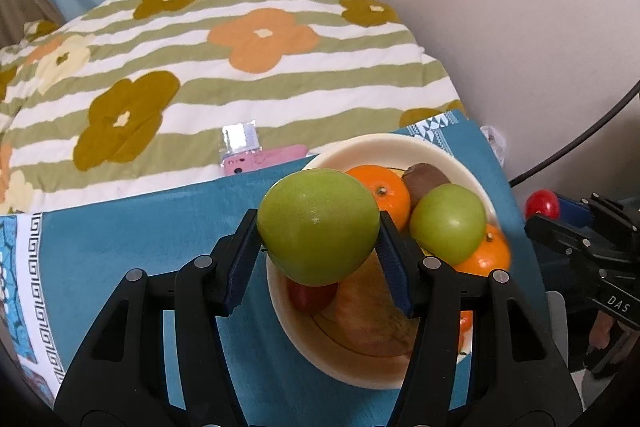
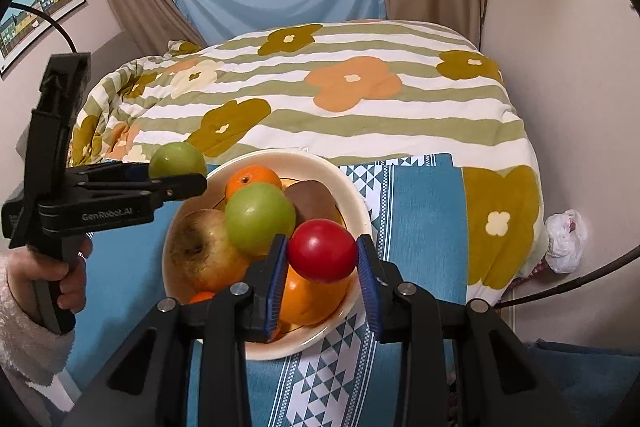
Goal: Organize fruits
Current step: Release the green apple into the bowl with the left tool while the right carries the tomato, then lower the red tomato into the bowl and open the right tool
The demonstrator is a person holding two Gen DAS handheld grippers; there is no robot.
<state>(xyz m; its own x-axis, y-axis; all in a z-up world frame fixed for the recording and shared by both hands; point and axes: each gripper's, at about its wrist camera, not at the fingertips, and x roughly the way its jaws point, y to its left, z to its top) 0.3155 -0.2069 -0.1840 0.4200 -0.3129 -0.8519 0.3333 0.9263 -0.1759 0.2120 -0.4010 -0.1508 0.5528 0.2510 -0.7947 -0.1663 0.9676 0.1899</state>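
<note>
Teal cloth on bed. Left gripper squeezes round green apple; right gripper prob. pinches shiny red ball-shaped fruit. Both could slip & knock the piled cream bowl.

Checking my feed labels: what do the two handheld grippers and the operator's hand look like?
Both grippers are black plastic with silver pivot bolts and ribbed blue pads on the fingers. The left gripper carries white "GenRobot.AI" lettering on its side, a boxy black top and a black cable. The left hand wears a fluffy pale-pink sleeve. The right gripper looks the same; a "DAS" label shows on it in the left wrist view.
</note>
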